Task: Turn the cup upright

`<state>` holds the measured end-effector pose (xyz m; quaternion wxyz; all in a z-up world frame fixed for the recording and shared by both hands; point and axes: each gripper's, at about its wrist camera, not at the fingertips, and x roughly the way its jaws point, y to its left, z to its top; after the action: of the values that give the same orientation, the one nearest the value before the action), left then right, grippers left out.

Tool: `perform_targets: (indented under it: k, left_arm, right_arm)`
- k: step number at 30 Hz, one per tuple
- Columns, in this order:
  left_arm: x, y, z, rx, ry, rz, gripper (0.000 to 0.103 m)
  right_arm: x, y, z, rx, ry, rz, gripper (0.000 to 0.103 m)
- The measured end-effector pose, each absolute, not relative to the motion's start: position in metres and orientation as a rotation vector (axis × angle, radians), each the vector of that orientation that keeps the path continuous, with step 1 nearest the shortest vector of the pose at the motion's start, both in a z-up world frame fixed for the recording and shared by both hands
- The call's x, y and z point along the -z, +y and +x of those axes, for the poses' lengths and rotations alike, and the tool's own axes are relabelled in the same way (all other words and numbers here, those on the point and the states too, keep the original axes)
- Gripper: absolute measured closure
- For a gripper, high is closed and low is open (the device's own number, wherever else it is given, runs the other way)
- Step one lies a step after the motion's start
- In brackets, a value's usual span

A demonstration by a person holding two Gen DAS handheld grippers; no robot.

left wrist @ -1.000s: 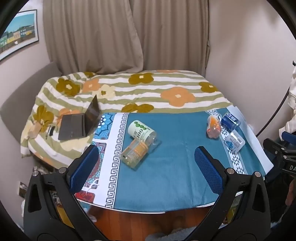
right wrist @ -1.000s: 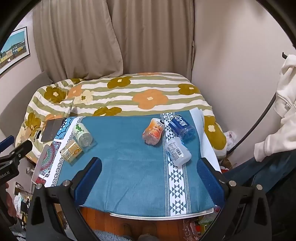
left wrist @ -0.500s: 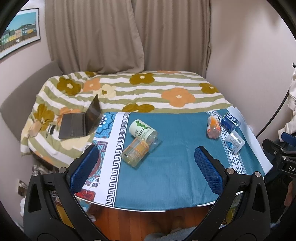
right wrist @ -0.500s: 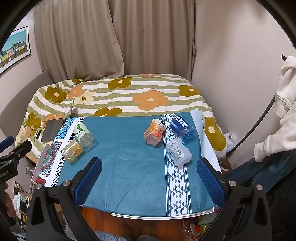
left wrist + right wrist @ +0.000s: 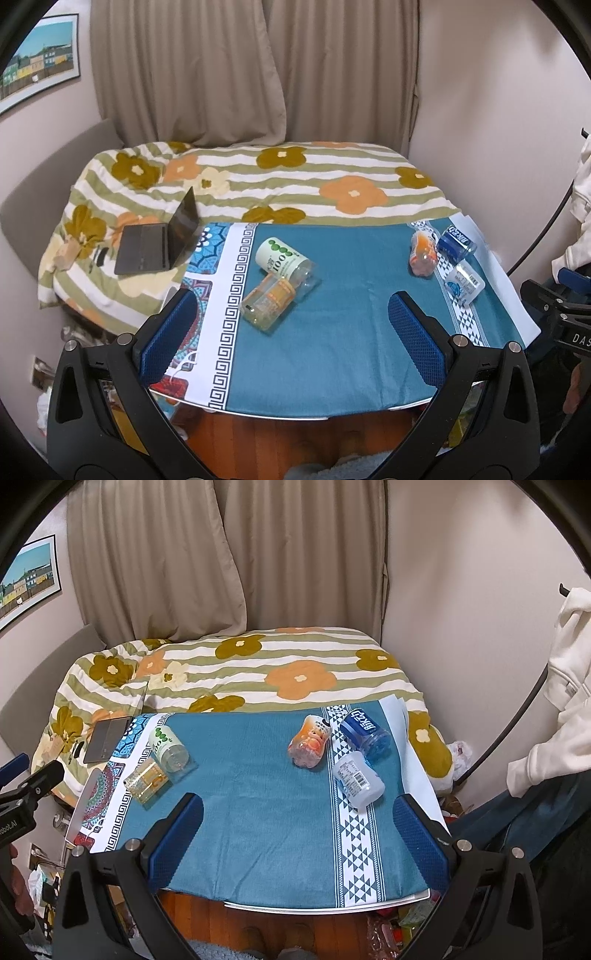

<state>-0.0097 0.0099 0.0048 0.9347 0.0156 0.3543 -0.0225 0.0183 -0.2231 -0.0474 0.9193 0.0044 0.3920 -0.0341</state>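
Several plastic cups lie on their sides on a blue-clothed table (image 5: 332, 350). At the left are a green-and-white cup (image 5: 282, 260) (image 5: 168, 744) and an orange-banded clear cup (image 5: 267, 302) (image 5: 147, 779). At the right are an orange cup (image 5: 423, 251) (image 5: 310, 744), a dark blue cup (image 5: 456, 243) (image 5: 365, 731) and a white cup (image 5: 463, 282) (image 5: 358, 779). My left gripper (image 5: 293, 332) is open and empty above the table's near edge. My right gripper (image 5: 299, 834) is open and empty, also near the front edge.
A bed with a flowered striped cover (image 5: 295, 184) lies behind the table, with an open laptop (image 5: 162, 240) on it. Curtains and walls stand behind. A white garment (image 5: 561, 701) hangs at the right. The table's front edge (image 5: 314, 908) overhangs a wooden floor.
Both views have shifted slightly; the table and cups sit a little farther away and lower in frame. No cup has moved. Both grippers stay open.
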Motion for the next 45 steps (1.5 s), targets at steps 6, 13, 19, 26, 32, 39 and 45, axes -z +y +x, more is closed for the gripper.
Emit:
perform_targets:
  k: [6, 13, 19, 26, 32, 39, 45]
  left_arm:
    - [-0.004, 0.010, -0.010, 0.046, 0.723, 0.033, 0.000]
    - [-0.004, 0.009, -0.008, 0.048, 0.721, 0.027, 0.000]
    - [-0.003, 0.010, -0.006, 0.049, 0.722, 0.026, 0.000]
    - [-0.002, 0.011, -0.006, 0.047, 0.722, 0.027, 0.000]
    - [-0.001, 0.014, -0.008, 0.054, 0.715, 0.024, 0.000]
    - [0.000, 0.015, -0.009, 0.059, 0.713, 0.022, 0.000]
    - [0.002, 0.022, -0.007, 0.069, 0.713, 0.027, 0.000]
  right_arm:
    - [0.048, -0.224, 0.018, 0.071, 0.803, 0.010, 0.001]
    - [0.048, -0.224, 0.016, 0.073, 0.799, 0.009, 0.001]
    - [0.049, -0.223, 0.016, 0.072, 0.798, 0.011, 0.001]
    - [0.049, -0.222, 0.016, 0.074, 0.798, 0.009, 0.001]
    - [0.048, -0.221, 0.016, 0.075, 0.797, 0.007, 0.001]
    - [0.048, -0.220, 0.017, 0.077, 0.798, 0.005, 0.001]
    - [0.046, -0.215, 0.020, 0.087, 0.795, 0.008, 0.001]
